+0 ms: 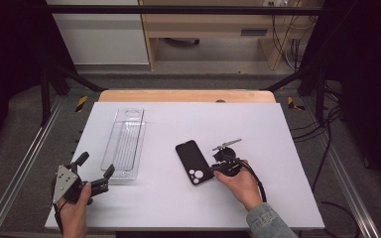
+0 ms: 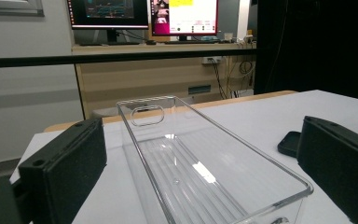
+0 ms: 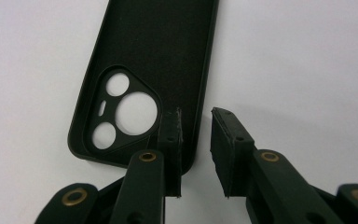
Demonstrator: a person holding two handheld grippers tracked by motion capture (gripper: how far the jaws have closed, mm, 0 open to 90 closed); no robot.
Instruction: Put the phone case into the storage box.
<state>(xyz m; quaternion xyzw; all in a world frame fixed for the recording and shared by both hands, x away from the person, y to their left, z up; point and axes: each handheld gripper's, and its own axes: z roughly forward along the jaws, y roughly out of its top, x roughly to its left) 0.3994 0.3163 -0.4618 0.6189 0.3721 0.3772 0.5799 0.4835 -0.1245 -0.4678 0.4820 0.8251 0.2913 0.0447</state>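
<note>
The black phone case (image 3: 144, 79) lies flat on the white table cover (image 1: 278, 163), inner side up, its camera cut-outs at the end nearest me, roughly mid-table and a little to my right. That open face gives me a raised rim to pinch, so I bring my right gripper (image 3: 196, 135) in low over the corner by the cut-outs. Its jaws stand a narrow gap apart and straddle the case's long side wall: one pad is over the inside of the case, the other over the bare cover just outside. They hold nothing yet. I judge that closing them here would grip the wall near the corner, where the case is stiffest and least likely to flex away.

In the high view my right hand (image 1: 242, 184) rests on the table behind the gripper, which steadies the approach.

To my left, well apart from the case, the clear plastic tray (image 1: 124, 146) lies lengthwise on the cover, its handle slot at the far end. It looks like the place the case is meant to go. My left gripper (image 1: 95, 171) waits at the tray's near end with its jaws spread wide, either side of the near wall without touching it. I judge that it is placed to brace the light tray so it does not slide when the case goes in.
</note>
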